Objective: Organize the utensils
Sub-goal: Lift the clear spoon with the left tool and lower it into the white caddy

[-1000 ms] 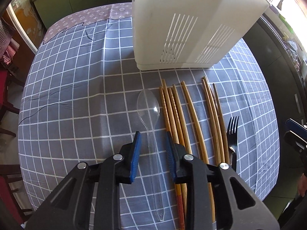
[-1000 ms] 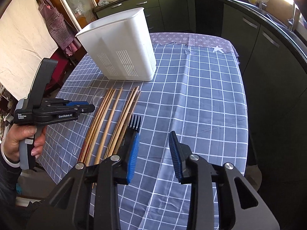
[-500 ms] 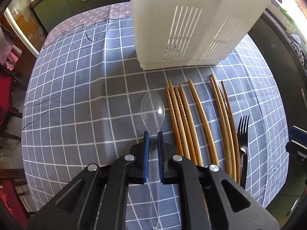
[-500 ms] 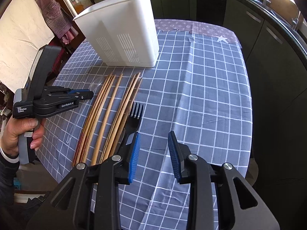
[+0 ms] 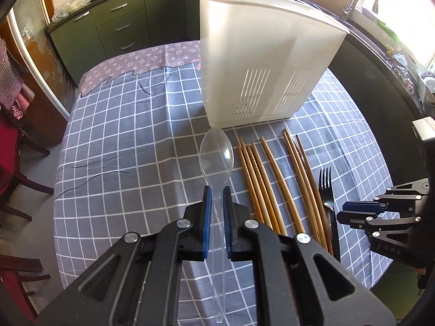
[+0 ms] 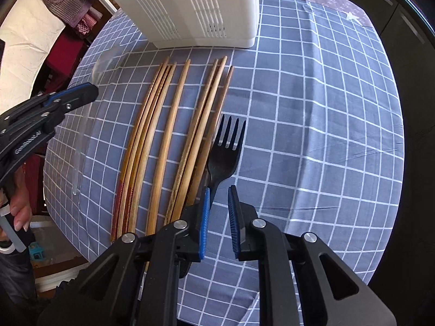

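My left gripper (image 5: 216,193) is shut on the handle of a clear plastic spoon (image 5: 216,157) and holds it above the checked cloth, bowl pointing at the white slotted utensil holder (image 5: 261,62). Several wooden chopsticks (image 5: 274,182) lie in a row right of it. A black plastic fork (image 6: 224,146) lies beside the chopsticks (image 6: 168,141). My right gripper (image 6: 218,191) is low over the fork's handle, jaws narrowly open around it, not visibly clamped. The holder (image 6: 195,8) stands beyond the chopstick tips.
The table (image 5: 122,141) wears a blue-grey checked cloth and drops off close behind the chopstick ends. Dark green kitchen cabinets (image 5: 119,24) stand behind. Red chairs (image 5: 11,146) stand at the left. My left gripper shows in the right wrist view (image 6: 81,92).
My left gripper closed on the clear spoon and lifted it off the cloth. My right gripper moved down and forward to the fork's handle and narrowed its jaws.
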`<state>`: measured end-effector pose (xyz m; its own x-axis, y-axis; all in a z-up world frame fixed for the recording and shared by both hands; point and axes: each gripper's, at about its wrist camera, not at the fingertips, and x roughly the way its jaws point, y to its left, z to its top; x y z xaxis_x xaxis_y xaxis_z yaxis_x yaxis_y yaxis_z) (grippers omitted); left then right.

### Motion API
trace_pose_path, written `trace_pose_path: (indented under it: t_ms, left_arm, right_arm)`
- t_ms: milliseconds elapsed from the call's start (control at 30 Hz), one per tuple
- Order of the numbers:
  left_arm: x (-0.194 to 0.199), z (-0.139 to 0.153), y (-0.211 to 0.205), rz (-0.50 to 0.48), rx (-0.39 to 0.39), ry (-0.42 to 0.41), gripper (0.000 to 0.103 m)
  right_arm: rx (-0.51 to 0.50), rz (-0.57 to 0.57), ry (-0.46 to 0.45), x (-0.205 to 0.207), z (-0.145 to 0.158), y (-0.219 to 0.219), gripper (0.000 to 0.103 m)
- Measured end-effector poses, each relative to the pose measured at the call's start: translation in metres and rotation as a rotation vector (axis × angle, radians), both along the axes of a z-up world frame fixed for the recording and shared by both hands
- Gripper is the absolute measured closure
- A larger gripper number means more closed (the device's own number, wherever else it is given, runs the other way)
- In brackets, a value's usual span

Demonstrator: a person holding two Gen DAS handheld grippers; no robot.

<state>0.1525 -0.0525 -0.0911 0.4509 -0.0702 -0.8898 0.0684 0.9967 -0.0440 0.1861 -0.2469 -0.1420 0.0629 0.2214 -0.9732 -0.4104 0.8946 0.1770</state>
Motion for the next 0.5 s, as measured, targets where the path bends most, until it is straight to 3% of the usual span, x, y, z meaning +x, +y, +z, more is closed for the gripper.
trace_pose_path:
  t_ms: [300,500]
  left_arm:
    - [-0.013,0.022,0.008,-0.036,-0.003,-0.083,0.095]
    - [-0.021,0.034,0.011,-0.046,-0.015,-0.121,0.095]
  right_arm:
    - [-0.062,-0.035,0.028,0.003,-0.011,0.016,0.089]
    - [-0.148,-0.004,-0.064,-0.008,-0.011,0.036,0.089]
